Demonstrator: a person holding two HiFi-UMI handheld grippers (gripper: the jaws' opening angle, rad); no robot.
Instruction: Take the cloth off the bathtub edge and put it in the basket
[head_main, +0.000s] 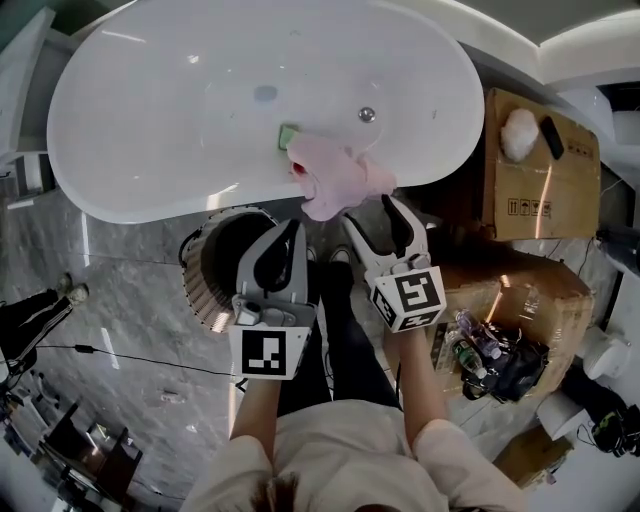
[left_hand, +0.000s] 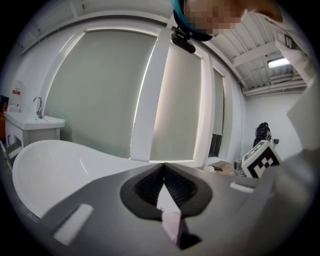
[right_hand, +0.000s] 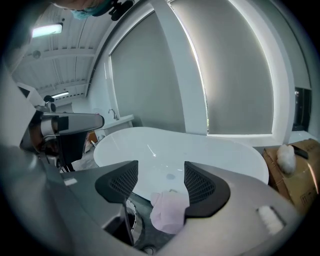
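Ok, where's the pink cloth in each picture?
Head view: the pink cloth hangs over the bathtub edge, just above the middle.
Left gripper view: only a small pink sliver shows, low in the middle, below the shut jaws of the left gripper.
Right gripper view: low in the middle, between the open jaws of the right gripper.
Shared landmark: the white bathtub.

The cloth (head_main: 335, 180) lies on the bathtub's (head_main: 180, 120) near edge, the basket (head_main: 215, 260) at the cloth's eight o'clock, a cardboard box (head_main: 540, 185) at three.
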